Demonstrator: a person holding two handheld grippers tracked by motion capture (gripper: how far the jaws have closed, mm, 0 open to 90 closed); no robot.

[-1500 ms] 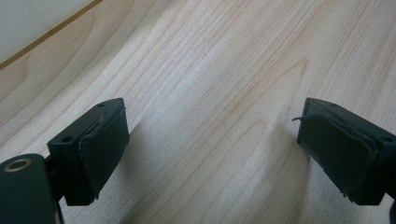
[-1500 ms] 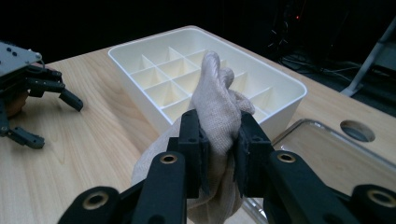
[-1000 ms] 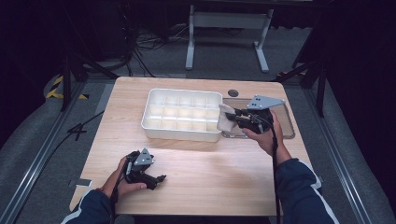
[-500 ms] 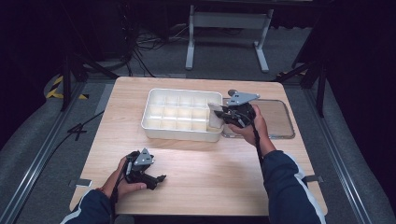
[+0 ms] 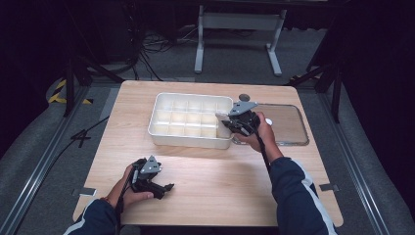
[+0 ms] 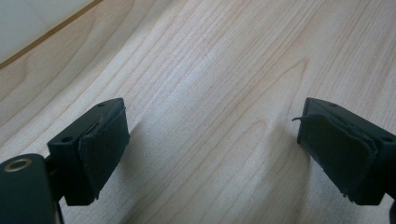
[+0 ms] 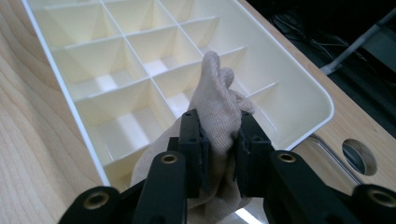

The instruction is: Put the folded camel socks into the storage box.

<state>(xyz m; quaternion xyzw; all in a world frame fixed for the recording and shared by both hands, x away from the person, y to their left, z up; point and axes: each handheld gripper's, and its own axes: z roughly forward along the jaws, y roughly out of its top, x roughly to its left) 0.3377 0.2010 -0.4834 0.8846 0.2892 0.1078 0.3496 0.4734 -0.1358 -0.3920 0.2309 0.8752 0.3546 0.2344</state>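
A white tray (image 5: pixel 188 143) with several compartments lies on the wooden table (image 5: pixel 220 176). My right gripper (image 5: pixel 229 122) is shut on a bunched beige cloth (image 7: pixel 219 105). It holds the cloth just over the compartments at the tray's (image 7: pixel 70 98) right end. In the right gripper view the cloth bulges up between the black jaws of the right gripper (image 7: pixel 219 140). My left gripper (image 5: pixel 164 188) rests on the table near the front left. Its jaws stand wide apart, and the left gripper (image 6: pixel 212 144) has bare wood between them.
A clear flat lid (image 5: pixel 288 125) lies on the table right of the tray, behind the right hand. A dark round hole (image 5: pixel 243 97) sits in the tabletop near the tray's far right corner. Metal stand legs (image 5: pixel 235 22) and cables lie on the floor beyond the table.
The right hand has carried the cloth left and down, from over the clear lid to the tray's right end. The left hand has stayed put.
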